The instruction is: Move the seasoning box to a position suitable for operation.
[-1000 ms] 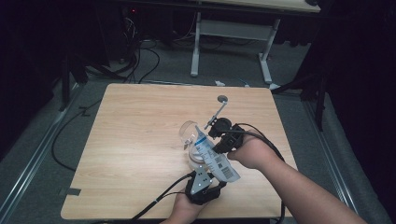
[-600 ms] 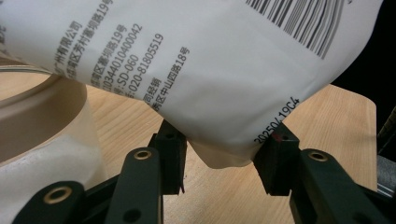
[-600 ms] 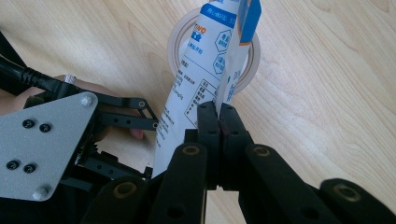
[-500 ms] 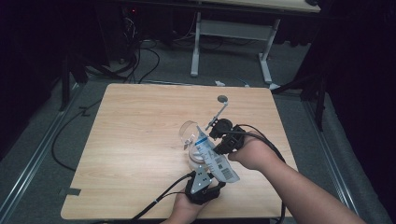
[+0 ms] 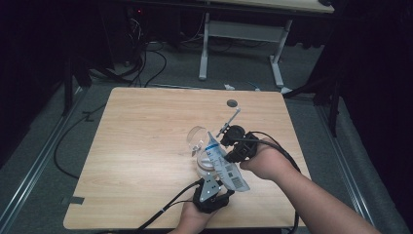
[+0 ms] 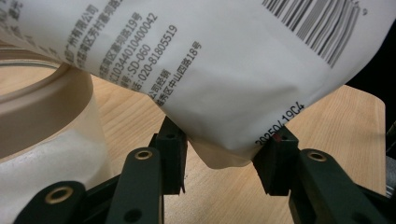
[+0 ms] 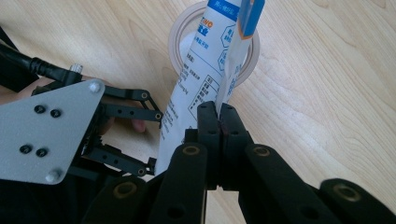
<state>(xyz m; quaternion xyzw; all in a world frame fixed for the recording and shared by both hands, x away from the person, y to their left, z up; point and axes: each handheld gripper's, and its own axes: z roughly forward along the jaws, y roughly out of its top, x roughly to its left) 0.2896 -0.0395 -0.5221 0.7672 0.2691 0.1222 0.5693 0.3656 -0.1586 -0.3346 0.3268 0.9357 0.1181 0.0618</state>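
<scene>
Nothing moved: pouch (image 7: pixel 205 70) pinched edgewise in right claw (image 7: pixel 219 112).

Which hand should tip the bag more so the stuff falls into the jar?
Left, probably. The left gripper fingers pinch the white bag's bottom end, so lifting it would tip the bag toward the jar. The right gripper just steadies the top edge.

**Next to nothing has shifted**
Across the last second the high view gives no change that can be made out. The white pouch (image 5: pixel 221 165) hangs at the same slant over the clear jar (image 5: pixel 203 165), near the table's right side. The left gripper (image 5: pixel 217 179) at the near end and the right gripper (image 5: pixel 226 153) at the far end have not visibly moved, and their jaws stand as they did.
</scene>
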